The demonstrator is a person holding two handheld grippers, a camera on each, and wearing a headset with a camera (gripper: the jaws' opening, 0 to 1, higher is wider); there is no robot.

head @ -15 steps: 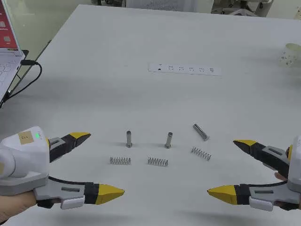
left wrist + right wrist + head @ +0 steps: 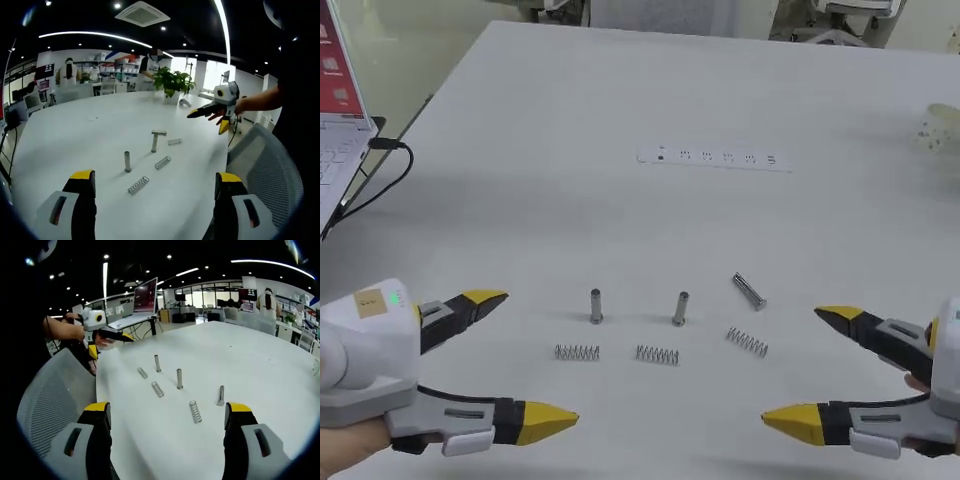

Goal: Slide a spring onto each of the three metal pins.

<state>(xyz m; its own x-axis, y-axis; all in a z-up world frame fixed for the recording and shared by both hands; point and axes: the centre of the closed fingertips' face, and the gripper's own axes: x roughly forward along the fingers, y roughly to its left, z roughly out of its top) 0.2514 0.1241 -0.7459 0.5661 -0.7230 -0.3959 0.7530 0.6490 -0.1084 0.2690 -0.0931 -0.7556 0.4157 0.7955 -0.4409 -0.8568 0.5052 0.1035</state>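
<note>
The left gripper (image 2: 540, 357) is held low over the near left part of the table (image 2: 570, 120). The right gripper (image 2: 790, 364) is held opposite it at the near right. The fingers (image 2: 545, 420) of both are spread wide and released, and nothing is held between them. In each gripper view, bare table is seen between the yellow fingertips (image 2: 82, 176).

The task parts are located between the two grippers, slightly farther from the person.

- **Pins:** The left pin (image 2: 596, 305) and the middle pin (image 2: 680, 308) are stood upright with the wider head down, apart from each other. The right pin (image 2: 748, 290) is laid on its side at a slant.
- **Springs:** One spring is laid flat just in front of each pin: the left spring (image 2: 577, 352), the middle spring (image 2: 657, 355) and the right spring (image 2: 747, 342). All three springs are off the pins.

Open surface is available on both flanks of the row. More is available behind it, up to the power strip (image 2: 714, 157). A laptop (image 2: 335, 90) is placed at the left table edge, well apart from the parts.
</note>
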